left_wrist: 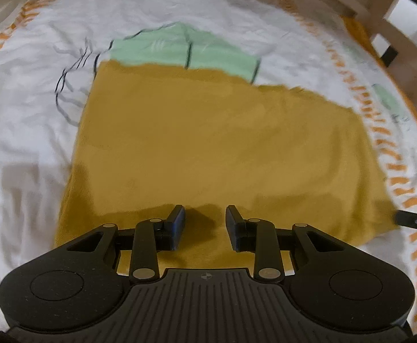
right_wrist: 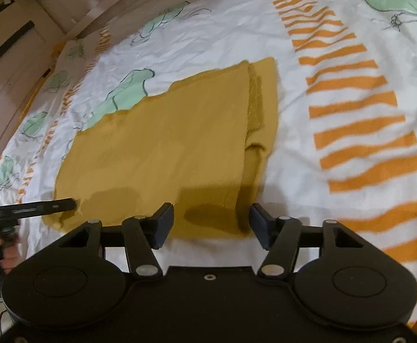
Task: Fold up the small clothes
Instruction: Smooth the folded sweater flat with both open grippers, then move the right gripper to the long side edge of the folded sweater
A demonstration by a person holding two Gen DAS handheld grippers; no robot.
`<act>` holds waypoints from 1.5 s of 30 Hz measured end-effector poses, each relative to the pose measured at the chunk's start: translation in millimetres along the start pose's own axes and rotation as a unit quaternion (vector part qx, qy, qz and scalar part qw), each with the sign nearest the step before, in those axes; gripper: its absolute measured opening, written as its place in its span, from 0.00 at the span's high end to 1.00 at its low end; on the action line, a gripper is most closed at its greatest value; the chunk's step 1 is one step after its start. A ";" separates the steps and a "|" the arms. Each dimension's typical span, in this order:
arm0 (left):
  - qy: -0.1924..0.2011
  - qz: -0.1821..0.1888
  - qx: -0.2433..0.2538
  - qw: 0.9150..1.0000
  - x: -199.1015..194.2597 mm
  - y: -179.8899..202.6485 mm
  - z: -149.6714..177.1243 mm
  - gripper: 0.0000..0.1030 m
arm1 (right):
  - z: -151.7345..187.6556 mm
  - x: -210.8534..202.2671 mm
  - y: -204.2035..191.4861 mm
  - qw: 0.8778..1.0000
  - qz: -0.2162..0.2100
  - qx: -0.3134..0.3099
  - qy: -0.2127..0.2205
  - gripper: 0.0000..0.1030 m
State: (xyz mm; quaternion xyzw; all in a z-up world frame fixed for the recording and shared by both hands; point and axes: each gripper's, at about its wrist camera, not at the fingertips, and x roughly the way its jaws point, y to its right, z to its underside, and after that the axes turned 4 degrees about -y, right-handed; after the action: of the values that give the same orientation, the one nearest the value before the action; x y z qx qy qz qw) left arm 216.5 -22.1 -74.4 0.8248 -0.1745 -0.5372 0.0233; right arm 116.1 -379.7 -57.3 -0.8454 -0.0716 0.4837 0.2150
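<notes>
Your left gripper (left_wrist: 205, 223) hovers above the mustard cloth (left_wrist: 208, 143), jaws spread, pinching nothing; your right gripper (right_wrist: 211, 223) likewise, jaws wider; the cloth lies on the bed sheet (right_wrist: 294, 143).

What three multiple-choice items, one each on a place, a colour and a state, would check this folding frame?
1. Where does the mustard cloth lie?
A. on the patterned bedsheet
B. on bare floor
C. in a basket

2. What colour are the sheet's broad stripes?
A. blue
B. orange
C. black

3. How does the left gripper stand?
A. clamped on the cloth
B. out of view
C. jaws apart, nothing between the pads

Key: 1 A, the sheet surrounds the cloth on all sides; 2 B, orange bands run beside the cloth in the right wrist view; 3 C, flat cloth shows through the gap between its fingers.
</notes>
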 end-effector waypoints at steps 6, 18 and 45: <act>0.010 0.011 -0.022 1.000 7.0 -8.5 3.8 0.69 | 3.0 -1.7 10.5 0.999 -0.023 0.024 0.020 0.38; 0.017 0.010 -0.006 1.000 8.9 1.7 5.0 0.54 | 5.6 -3.1 -2.4 0.999 0.026 -0.031 -0.033 0.90; 0.026 -0.004 0.013 1.000 2.5 15.7 -4.7 0.52 | -35.9 45.0 41.0 0.991 -0.078 0.112 0.005 0.08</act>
State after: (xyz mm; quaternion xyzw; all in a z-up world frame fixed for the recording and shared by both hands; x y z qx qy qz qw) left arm 217.4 -38.4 -71.1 0.8394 -0.1774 -0.5135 0.0147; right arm 166.5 -412.3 -94.7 -0.8104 -0.0812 0.4659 0.3458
